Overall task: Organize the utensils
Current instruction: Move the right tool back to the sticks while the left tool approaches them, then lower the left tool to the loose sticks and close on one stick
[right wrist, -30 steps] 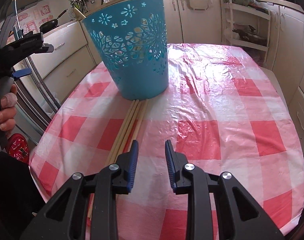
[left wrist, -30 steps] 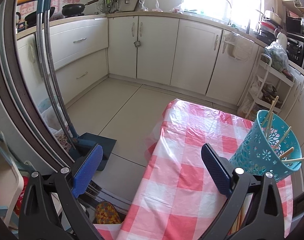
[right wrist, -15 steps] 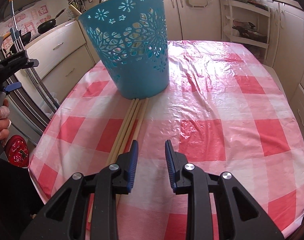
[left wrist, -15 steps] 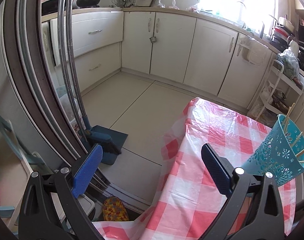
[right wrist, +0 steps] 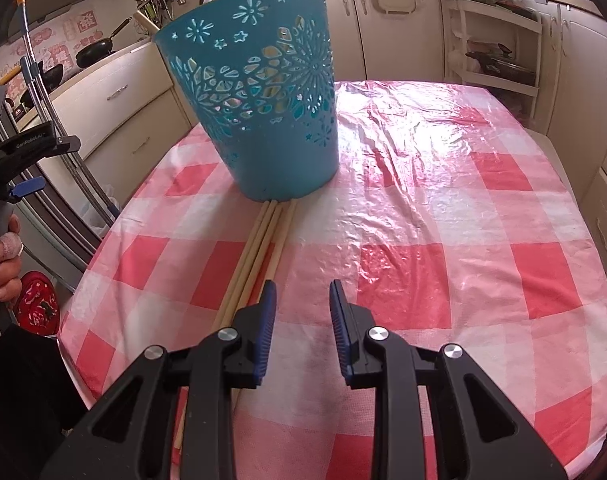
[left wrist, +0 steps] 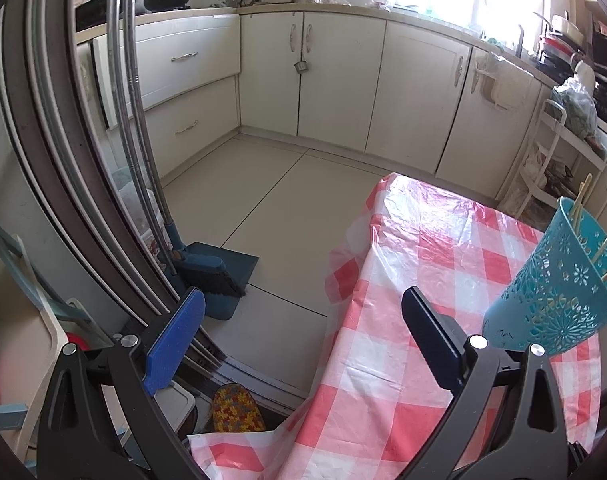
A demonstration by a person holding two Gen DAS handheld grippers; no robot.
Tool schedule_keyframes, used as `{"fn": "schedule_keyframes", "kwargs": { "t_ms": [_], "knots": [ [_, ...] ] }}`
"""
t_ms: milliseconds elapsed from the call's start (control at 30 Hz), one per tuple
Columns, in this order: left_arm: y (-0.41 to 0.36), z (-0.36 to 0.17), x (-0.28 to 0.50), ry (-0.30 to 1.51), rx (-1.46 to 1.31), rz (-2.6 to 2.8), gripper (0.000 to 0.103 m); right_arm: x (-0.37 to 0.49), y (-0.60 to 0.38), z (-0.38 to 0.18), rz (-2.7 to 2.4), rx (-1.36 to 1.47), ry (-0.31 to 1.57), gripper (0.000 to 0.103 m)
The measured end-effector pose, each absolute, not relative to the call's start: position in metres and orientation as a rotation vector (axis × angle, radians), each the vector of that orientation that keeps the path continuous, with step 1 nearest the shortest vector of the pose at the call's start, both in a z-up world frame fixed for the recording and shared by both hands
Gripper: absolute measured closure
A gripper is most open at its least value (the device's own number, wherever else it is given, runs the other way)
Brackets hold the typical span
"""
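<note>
1. One perforated teal plastic basket point(right wrist: 259, 108) stands on my red-checked tablecloth point(right wrist: 443, 208); four loose wooden chopsticks point(right wrist: 259, 252) touch its base.
2. My right tongs point(right wrist: 302, 312) hover part-open, empty, beside those chopsticks.
3. My left tongs point(left wrist: 303, 332) gape wide, empty; only their view shows the blue dustpan point(left wrist: 223, 276).

My right gripper point(right wrist: 302, 302) points forward and downward, its two blue-padded fingers point(right wrist: 268, 312) set a narrow gap apart with nothing between them. The pads stand parallel, and the black arms behind them spread out toward the camera. My left gripper point(left wrist: 303, 344) also tilts downward, its jaws spread wide and empty; one blue pad point(left wrist: 175, 344) sits far to the left, the dark one far to the right. From the right wrist view I see my left hand point(right wrist: 2, 256) wrapped around the left gripper's grey handle, one finger bandaged at the tip, with a dark sleeve point(right wrist: 19, 376) below it.
</note>
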State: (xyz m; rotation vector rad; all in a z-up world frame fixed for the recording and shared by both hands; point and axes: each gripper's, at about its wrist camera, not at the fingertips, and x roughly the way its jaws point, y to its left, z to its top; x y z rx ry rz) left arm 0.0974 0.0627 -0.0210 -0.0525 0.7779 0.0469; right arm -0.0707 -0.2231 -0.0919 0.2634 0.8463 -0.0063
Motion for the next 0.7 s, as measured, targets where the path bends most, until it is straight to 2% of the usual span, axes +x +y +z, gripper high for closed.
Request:
{"fn": "schedule_keyframes", "kwargs": {
  "t_ms": [333, 500, 567, 700],
  "knots": [
    [0.037, -0.033, 0.097, 0.815, 0.035, -0.01, 0.008, -0.049, -0.209, -0.095, 0.006, 0.229, 0.859, 0.075],
    [0.022, -0.042, 0.093, 0.845, 0.094, -0.057, 0.008, -0.039, -0.204, -0.096, -0.019, 0.172, 0.881, 0.081],
    [0.014, -0.048, 0.09, 0.867, 0.117, -0.081, 0.008, -0.039, -0.204, -0.096, -0.02, 0.158, 0.886, 0.087],
    [-0.024, -0.077, 0.075, 0.976, 0.163, -0.215, 0.008, -0.044, -0.208, -0.096, 0.0, 0.11, 0.916, 0.092]
  ]
}}
